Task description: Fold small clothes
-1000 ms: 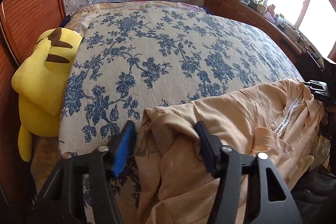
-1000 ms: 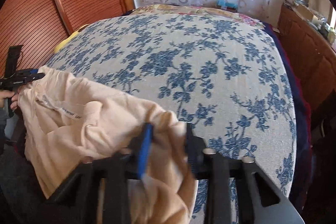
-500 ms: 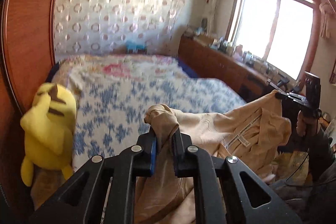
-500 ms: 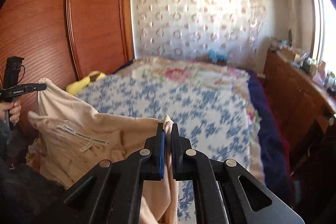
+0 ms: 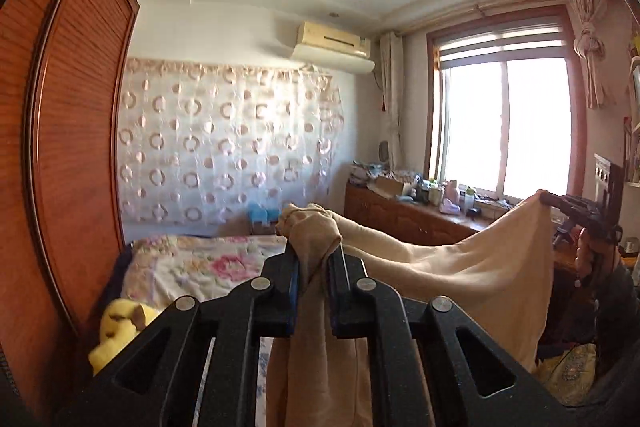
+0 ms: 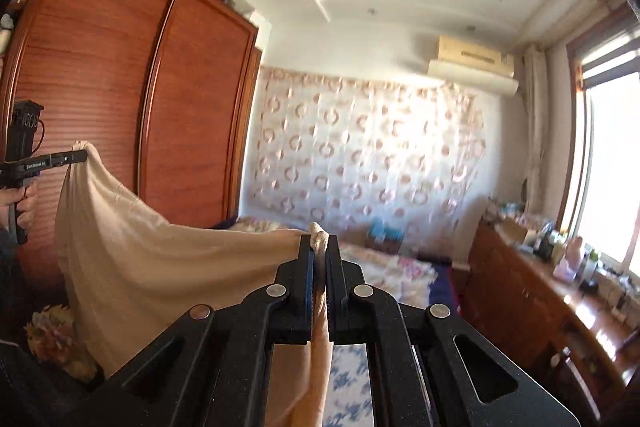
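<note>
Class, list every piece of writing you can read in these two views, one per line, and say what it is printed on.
"GenRobot AI", roughly as it reads, small and soft: on the side of the left tool, seen from the right wrist.
Bottles and boxes on the wooden sideboard: labels too small to read.
Beige garment: no label readable in either view.

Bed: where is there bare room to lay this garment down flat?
The bed shows bare floral cover between the wardrobe side and the dresser. A yellow plush sits at its wardrobe-side edge. The dresser top is crowded with bottles. The garment hangs between both grippers.
</note>
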The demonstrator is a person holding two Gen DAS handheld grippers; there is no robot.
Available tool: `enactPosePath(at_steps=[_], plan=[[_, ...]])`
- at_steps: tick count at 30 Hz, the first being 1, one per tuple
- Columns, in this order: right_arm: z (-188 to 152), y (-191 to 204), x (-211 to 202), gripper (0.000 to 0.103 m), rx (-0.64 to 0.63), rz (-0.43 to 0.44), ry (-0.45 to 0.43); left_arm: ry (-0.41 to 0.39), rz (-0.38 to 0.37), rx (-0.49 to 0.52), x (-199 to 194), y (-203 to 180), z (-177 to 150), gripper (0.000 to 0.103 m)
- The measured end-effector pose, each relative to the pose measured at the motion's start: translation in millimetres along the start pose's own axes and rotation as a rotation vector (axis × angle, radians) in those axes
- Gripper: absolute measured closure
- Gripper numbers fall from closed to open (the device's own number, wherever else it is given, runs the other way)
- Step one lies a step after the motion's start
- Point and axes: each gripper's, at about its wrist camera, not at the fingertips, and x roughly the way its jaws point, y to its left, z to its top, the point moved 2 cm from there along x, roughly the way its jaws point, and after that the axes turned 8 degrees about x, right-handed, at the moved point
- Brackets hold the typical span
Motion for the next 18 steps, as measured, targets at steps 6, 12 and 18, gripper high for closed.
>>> enactPosePath(at_steps=[6, 12, 18], plan=[[44, -8, 21, 0.099, -0.061, -0.054, -0.036, 0.005, 0.047, 0.010, 43, 27, 20, 0.091], [36, 3, 132, 0.099, -0.094, -0.125, 0.108, 0.137, 0.124, 0.012, 154, 68, -20, 0.090], [-30, 7, 282, 0.094, -0.132, -0.243, 0.360, 0.340, 0.119, 0.013, 262, 95, -100, 0.077]])
